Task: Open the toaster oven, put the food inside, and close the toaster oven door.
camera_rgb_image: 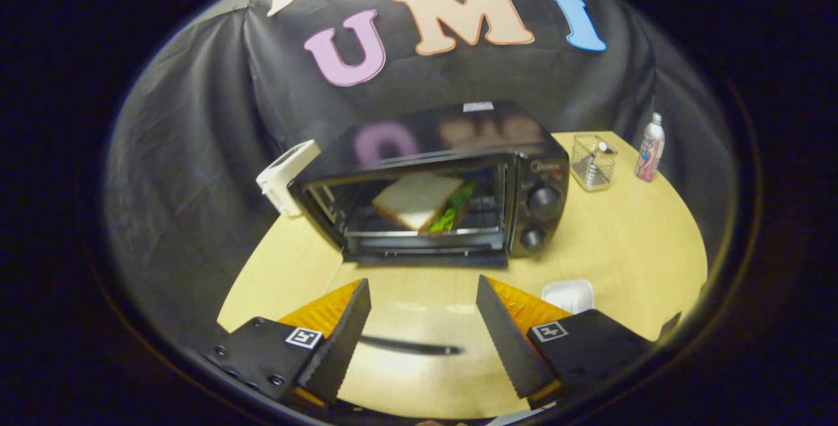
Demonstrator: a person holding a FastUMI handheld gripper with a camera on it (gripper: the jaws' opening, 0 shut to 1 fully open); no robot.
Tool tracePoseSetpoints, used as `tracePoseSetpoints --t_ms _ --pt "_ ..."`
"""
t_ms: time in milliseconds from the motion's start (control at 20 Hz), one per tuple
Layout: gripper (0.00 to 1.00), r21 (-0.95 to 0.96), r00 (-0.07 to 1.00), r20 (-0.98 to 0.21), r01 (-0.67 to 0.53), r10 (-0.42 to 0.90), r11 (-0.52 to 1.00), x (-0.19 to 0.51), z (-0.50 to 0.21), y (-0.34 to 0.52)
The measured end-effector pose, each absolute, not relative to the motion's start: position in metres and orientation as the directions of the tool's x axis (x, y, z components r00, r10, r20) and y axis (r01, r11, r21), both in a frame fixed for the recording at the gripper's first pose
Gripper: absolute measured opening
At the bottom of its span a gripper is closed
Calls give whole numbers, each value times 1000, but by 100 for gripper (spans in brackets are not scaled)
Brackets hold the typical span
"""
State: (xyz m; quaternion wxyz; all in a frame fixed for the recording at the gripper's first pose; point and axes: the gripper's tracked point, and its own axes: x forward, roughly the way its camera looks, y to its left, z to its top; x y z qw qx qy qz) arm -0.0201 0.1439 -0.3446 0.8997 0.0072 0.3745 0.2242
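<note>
Nearest the camera, the hand-held gripper (pixel 423 321) hangs over the bare desk (pixel 628 243) with its fingers spread wide, holding and touching nothing. Beyond the fingers stands the toaster oven (pixel 524 171), its door (pixel 425 257) dropped flat and the sandwich (pixel 419 200) already lying on the rack inside. That door looks stiff, hinged and light enough to swing, so its front edge is probably the place to lift, while the soft sandwich needs no more handling.
</note>
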Motion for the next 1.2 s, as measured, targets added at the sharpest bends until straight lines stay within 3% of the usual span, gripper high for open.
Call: tracePoseSetpoints --t_ms 200,550,850,1200 --pt "99 203 503 -772 -386 390 900 -69 -384 128" --pt "98 172 445 -841 -318 307 932 -67 -451 110" --pt "98 180 461 -836 -282 298 942 -52 -455 111" --pt "97 247 576 -755 -194 314 949 -29 -408 114"
